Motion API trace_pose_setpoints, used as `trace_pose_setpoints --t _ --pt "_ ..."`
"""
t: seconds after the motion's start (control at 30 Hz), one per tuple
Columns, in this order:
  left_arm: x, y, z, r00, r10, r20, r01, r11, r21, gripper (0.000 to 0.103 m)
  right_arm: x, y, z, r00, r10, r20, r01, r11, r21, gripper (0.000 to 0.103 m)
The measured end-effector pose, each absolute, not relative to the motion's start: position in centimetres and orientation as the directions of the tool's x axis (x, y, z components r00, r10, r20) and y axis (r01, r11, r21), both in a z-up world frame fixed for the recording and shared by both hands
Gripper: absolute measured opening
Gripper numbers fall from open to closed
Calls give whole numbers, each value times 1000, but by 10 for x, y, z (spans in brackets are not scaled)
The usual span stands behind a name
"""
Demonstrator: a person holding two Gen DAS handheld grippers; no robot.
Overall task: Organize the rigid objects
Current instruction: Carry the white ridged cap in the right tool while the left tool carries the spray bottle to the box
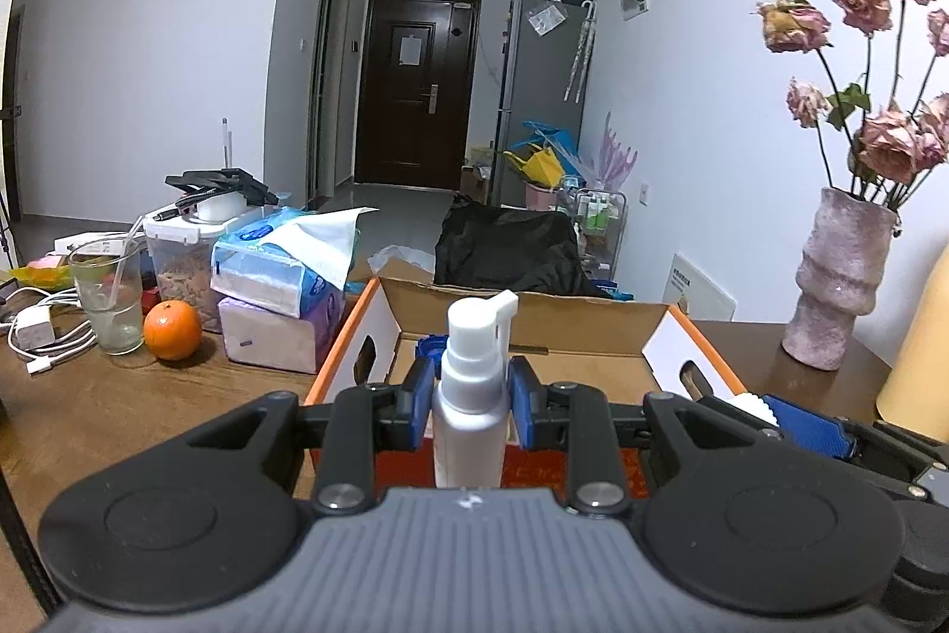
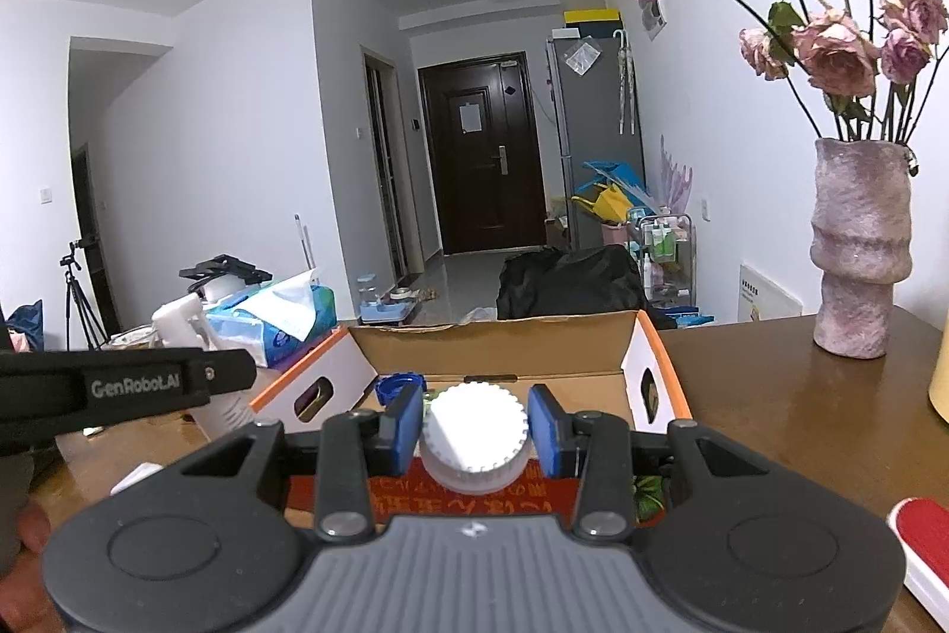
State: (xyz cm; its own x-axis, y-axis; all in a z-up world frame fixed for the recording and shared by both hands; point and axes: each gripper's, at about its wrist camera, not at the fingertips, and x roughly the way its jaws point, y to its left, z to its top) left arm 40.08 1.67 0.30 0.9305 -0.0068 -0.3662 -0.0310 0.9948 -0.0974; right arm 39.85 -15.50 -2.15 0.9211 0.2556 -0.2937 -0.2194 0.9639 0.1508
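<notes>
My left gripper (image 1: 468, 398) is shut on a white spray bottle (image 1: 471, 395), held upright at the near edge of an open cardboard box (image 1: 522, 315) with orange-trimmed white sides. My right gripper (image 2: 476, 422) is shut on a white bottle with a ribbed cap (image 2: 476, 434), also at the near edge of the same box (image 2: 498, 345). A blue lid (image 2: 394, 387) lies inside the box at its far left; it also shows in the left wrist view (image 1: 430, 347). The right gripper's blue pad (image 1: 803, 425) shows in the left wrist view, to the right of the box.
On the brown table (image 1: 118, 401) left of the box: tissue packs (image 1: 279, 289), an orange (image 1: 172, 330), a glass (image 1: 110, 295), a food container (image 1: 178, 253), chargers. A pink vase with dried roses (image 2: 860, 253) stands at the right. A red-and-white object (image 2: 925, 550) lies at the near right.
</notes>
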Motion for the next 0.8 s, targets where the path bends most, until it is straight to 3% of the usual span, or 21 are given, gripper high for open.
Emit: trace_pose_setpoints --t 0.8 --pt "480 18 -6 923 31 -384 -70 994 -89 28 479 -150 -26 919 248 -307 -212 966 146 38"
